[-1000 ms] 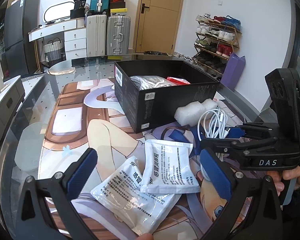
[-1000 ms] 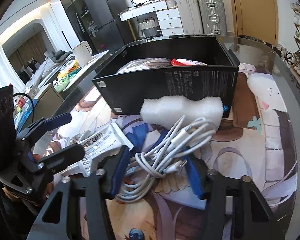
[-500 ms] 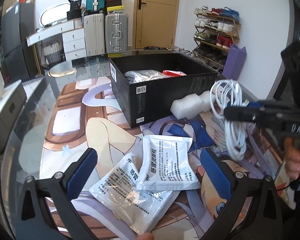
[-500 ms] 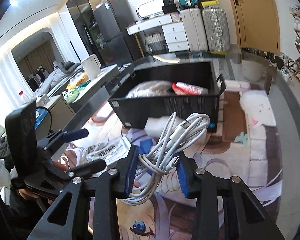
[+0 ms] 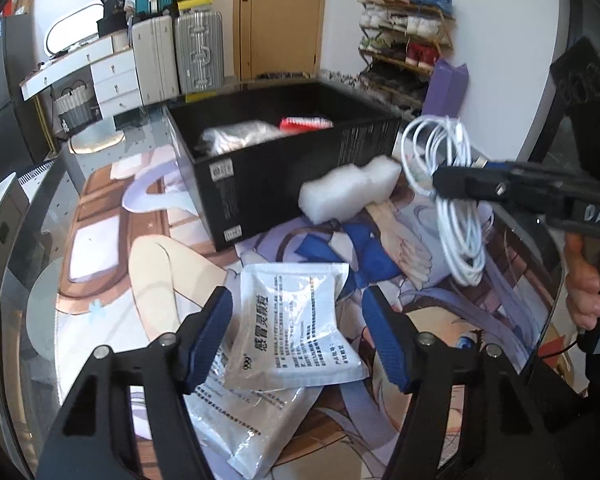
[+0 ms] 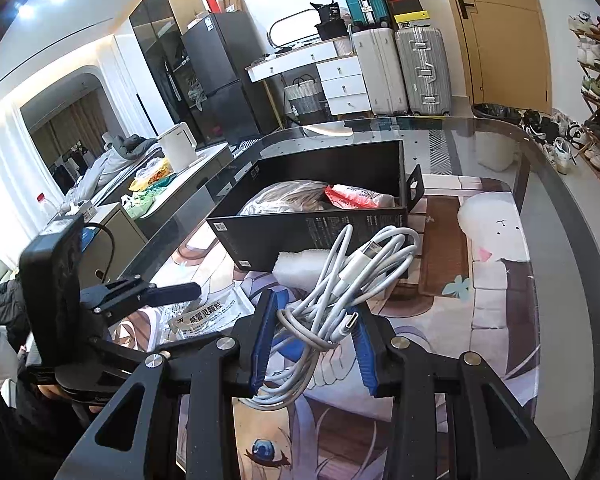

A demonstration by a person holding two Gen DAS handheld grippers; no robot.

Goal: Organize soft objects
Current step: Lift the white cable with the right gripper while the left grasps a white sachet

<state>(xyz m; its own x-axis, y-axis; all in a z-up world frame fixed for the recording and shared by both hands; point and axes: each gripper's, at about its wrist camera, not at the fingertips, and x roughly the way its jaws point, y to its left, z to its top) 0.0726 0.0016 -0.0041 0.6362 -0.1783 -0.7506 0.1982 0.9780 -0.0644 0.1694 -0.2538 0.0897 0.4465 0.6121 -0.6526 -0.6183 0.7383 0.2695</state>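
Note:
My right gripper (image 6: 314, 336) is shut on a coiled white cable bundle (image 6: 352, 276) and holds it in the air in front of the black box (image 6: 300, 232); the bundle also shows in the left wrist view (image 5: 452, 200), hanging from the right gripper (image 5: 440, 180). The black box (image 5: 260, 184) holds a grey bag (image 5: 236, 138) and a red packet (image 5: 304, 123). My left gripper (image 5: 296, 336) is open, its fingers either side of a white medicine pouch (image 5: 296, 320) that lies on a second pouch (image 5: 252, 420). A white foam piece (image 5: 348, 192) lies by the box.
The objects lie on a printed mat (image 5: 112, 256) on a glass table (image 6: 560, 184). Suitcases (image 5: 180, 52), a white dresser (image 5: 112, 76) and a shoe rack (image 5: 404, 40) stand beyond the table. A side counter with a kettle (image 6: 178, 152) stands at the left.
My right gripper closed on the cable bundle and lifted it off the mat toward the box. My left gripper moved forward over the upper pouch.

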